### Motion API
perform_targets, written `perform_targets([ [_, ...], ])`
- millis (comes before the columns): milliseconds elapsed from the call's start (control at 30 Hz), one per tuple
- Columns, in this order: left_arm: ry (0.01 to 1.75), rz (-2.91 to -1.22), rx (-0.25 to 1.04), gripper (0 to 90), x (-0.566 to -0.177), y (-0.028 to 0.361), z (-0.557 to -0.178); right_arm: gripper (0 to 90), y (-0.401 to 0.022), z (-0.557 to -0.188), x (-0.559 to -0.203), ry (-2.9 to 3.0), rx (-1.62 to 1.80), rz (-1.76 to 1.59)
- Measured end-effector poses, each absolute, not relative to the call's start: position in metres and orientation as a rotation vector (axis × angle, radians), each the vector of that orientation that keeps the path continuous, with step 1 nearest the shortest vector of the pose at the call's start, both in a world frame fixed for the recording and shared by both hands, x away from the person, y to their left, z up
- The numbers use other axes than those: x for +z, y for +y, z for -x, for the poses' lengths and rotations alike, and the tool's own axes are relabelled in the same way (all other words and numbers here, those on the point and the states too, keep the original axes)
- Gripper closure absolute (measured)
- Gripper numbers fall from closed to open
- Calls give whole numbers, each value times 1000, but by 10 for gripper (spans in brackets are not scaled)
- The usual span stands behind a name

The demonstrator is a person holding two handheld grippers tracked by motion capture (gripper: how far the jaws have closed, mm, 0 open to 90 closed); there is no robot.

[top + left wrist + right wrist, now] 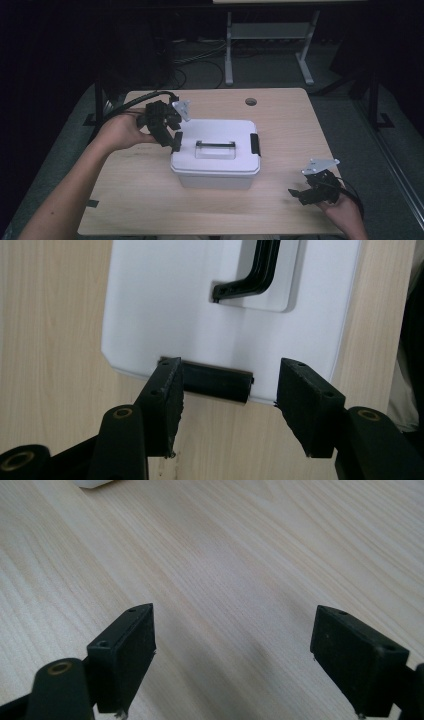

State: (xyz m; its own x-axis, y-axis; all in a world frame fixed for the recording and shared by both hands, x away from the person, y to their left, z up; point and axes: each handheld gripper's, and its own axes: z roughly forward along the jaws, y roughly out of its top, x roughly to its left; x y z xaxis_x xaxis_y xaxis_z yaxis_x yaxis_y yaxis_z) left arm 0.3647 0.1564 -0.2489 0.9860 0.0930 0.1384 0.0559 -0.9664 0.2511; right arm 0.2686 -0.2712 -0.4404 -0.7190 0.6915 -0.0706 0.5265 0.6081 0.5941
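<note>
A smooth white plastic box (pixel 215 165) with matt black latches (pixel 216 383) sits on a pale wood-grain table (pixel 290 125).

Light wood-grain table (pixel 150 200) with rounded corners and a round cable hole (pixel 251 102) near the far edge. Sitting right on it, about in the middle, is a white plastic box (pixel 215 177) with its lid on: black handle lying flat in a recess on top, black latch on each short end. There's a little dark mark (pixel 92 203) at the near left edge, can't tell what it is. The table stands on grey carpet (pixel 350 130).
</note>
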Motion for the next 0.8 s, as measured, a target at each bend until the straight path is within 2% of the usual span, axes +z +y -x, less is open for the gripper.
perform_targets([
  [800,189,-2855,208,426,-256,193,-359,177,-268,-269,-441,2547,786,-988],
])
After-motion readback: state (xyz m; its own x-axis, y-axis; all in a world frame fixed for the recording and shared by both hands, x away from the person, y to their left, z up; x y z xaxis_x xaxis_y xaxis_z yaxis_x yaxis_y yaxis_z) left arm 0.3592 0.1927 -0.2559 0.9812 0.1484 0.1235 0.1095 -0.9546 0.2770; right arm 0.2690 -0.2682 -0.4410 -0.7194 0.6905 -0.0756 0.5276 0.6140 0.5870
